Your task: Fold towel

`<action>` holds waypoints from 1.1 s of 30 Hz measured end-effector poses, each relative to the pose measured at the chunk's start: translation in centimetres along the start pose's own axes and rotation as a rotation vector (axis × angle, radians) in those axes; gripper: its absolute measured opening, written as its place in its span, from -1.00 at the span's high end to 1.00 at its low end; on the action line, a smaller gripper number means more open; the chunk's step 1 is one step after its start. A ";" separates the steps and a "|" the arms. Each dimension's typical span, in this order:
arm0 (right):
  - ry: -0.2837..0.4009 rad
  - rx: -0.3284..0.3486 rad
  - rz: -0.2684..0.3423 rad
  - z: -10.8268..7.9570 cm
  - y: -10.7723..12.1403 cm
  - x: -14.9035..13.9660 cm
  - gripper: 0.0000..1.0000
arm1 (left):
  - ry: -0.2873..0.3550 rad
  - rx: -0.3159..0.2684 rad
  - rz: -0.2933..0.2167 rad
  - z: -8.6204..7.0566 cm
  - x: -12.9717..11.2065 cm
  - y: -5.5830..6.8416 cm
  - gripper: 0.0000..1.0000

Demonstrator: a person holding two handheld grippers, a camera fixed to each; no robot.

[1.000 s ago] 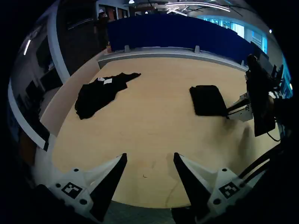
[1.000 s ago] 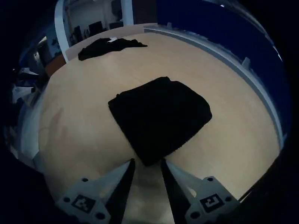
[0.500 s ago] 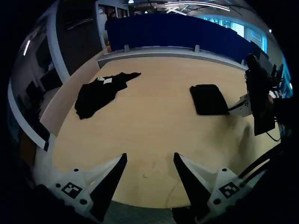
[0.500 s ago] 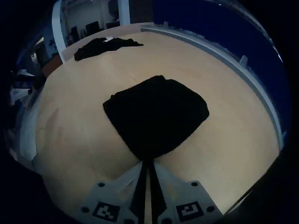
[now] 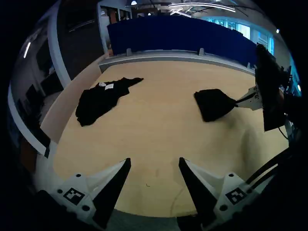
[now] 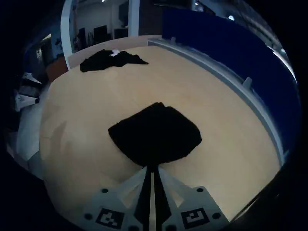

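A folded black towel (image 6: pixel 156 133) lies on the light wooden table (image 6: pixel 96 100), its near corner pinched and lifted a little by my right gripper (image 6: pixel 153 169), which is shut on it. In the left gripper view the same towel (image 5: pixel 211 104) lies at the right, with the right gripper (image 5: pixel 235 103) and the hand holding it at its right corner. My left gripper (image 5: pixel 154 163) hovers open over the table's near edge, holding nothing. A second black cloth (image 5: pixel 101 98) lies crumpled at the table's far left.
A blue partition wall (image 5: pixel 181 32) runs behind the table's far edge. Office furniture and a pillar stand at the left beyond the table. The crumpled black cloth (image 6: pixel 109 59) carries a small white tag. Bare wood lies between the two cloths.
My right gripper closed on the folded towel's near corner and has lifted it, bunching that corner up. My left gripper has stayed where it was, open.
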State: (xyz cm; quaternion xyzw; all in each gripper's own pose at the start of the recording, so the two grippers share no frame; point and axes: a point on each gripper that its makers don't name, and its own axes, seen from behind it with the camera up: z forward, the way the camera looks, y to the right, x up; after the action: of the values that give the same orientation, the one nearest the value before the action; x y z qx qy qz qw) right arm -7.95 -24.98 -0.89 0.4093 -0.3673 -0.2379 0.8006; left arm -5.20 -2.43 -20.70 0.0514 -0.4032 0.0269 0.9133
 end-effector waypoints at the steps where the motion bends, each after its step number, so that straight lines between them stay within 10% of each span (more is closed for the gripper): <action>1: 0.011 -0.005 -0.006 -0.3 0.2 0.7 0.91 | 0.003 -0.001 0.000 0.0 0.2 0.1 -0.85; 17: 0.154 -0.080 -0.095 -7.1 3.7 9.6 0.92 | 0.060 -0.028 0.008 -0.2 3.1 1.4 -0.85; 33: 0.184 -0.123 -0.114 -10.9 5.6 10.5 0.92 | 0.086 -0.054 0.029 -0.2 4.9 2.4 -0.85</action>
State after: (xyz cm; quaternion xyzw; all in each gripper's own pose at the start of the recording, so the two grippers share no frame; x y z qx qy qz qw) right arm 7.48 -23.84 3.59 0.3995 -0.2530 -0.2665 0.8399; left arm -1.92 0.03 -17.06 0.0196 -0.3650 0.0315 0.9303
